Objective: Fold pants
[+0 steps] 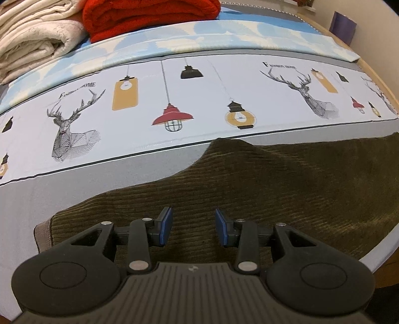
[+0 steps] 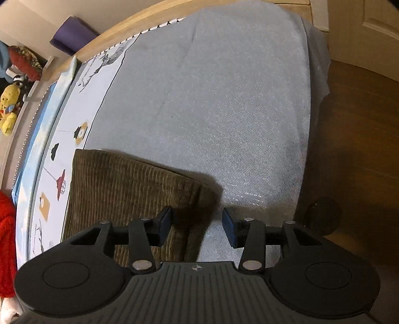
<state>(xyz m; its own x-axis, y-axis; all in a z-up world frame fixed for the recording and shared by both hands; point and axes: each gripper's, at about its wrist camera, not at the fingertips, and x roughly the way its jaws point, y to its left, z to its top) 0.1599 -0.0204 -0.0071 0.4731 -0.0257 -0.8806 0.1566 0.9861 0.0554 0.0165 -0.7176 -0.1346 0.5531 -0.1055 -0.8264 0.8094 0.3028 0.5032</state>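
Grey bedding (image 2: 212, 104) is covering the mattress and filling most of both wrist views, with a pale band printed with deer heads and hanging lamps (image 1: 174, 104) running across it well beyond the left jaws. Olive-brown corduroy pants (image 1: 249, 187) are lying flat on the grey cloth, spreading out ahead of and beneath the left gripper (image 1: 194, 225) and reaching away to the right of its jaws, with a pointed hump rising at the far edge. In the right wrist view one squared end of the pants (image 2: 124, 189) is sitting ahead and left of the jaws, its edge passing through the gap between them. Folded cream blankets (image 1: 32, 40) and a red one (image 1: 149, 15) are stacking up far beyond the left jaws (at the head of the bed). A yellow plush toy (image 2: 10, 109) is sitting far off to the left of the right jaws. The right gripper (image 2: 197, 226) is hovering with jaws parted and gripping nothing; the left gripper's jaws are likewise standing apart over the corduroy, holding nothing.
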